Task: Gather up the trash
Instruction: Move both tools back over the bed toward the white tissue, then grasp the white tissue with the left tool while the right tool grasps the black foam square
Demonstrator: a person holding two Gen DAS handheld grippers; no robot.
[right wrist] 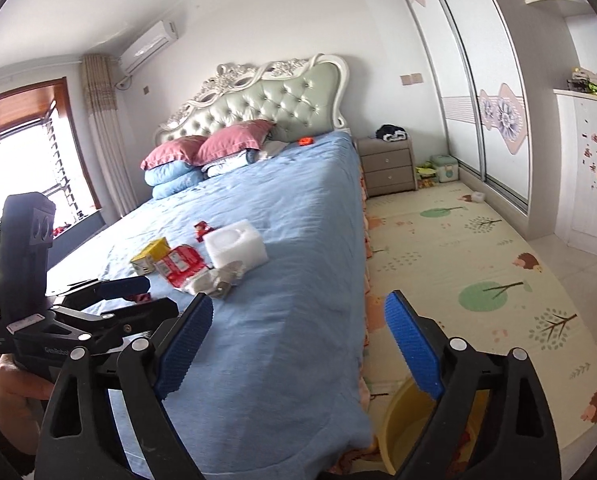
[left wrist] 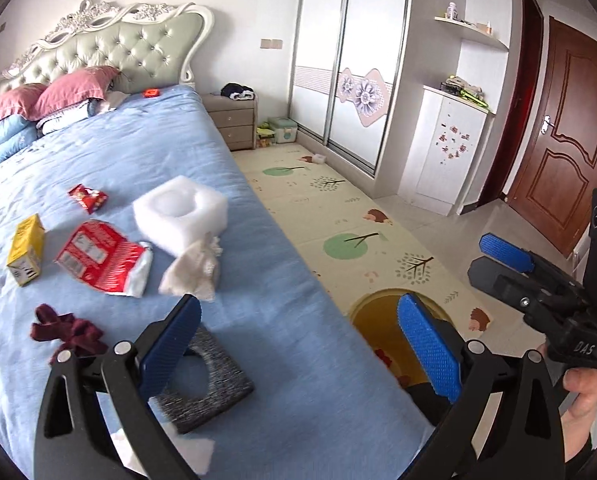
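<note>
Trash lies on the blue bed (left wrist: 146, 152): a white foam block (left wrist: 180, 212), a crumpled tissue (left wrist: 194, 268), a red and white wrapper (left wrist: 102, 258), a small red packet (left wrist: 88, 198) and a yellow carton (left wrist: 25, 250). A yellow bin (left wrist: 382, 332) stands on the floor beside the bed; it also shows in the right wrist view (right wrist: 406, 428). My left gripper (left wrist: 298, 344) is open and empty over the bed's edge, short of the tissue. My right gripper (right wrist: 298, 344) is open and empty above the bed's corner; it shows in the left wrist view (left wrist: 494, 260).
A dark red cloth (left wrist: 64, 330) and a grey tissue-box cover (left wrist: 206, 384) lie on the bed near my left gripper. Pillows (left wrist: 46, 96) sit by the headboard. A nightstand (left wrist: 234, 120), wardrobe (left wrist: 350, 60) and brown door (left wrist: 558, 140) border the play mat (left wrist: 338, 216).
</note>
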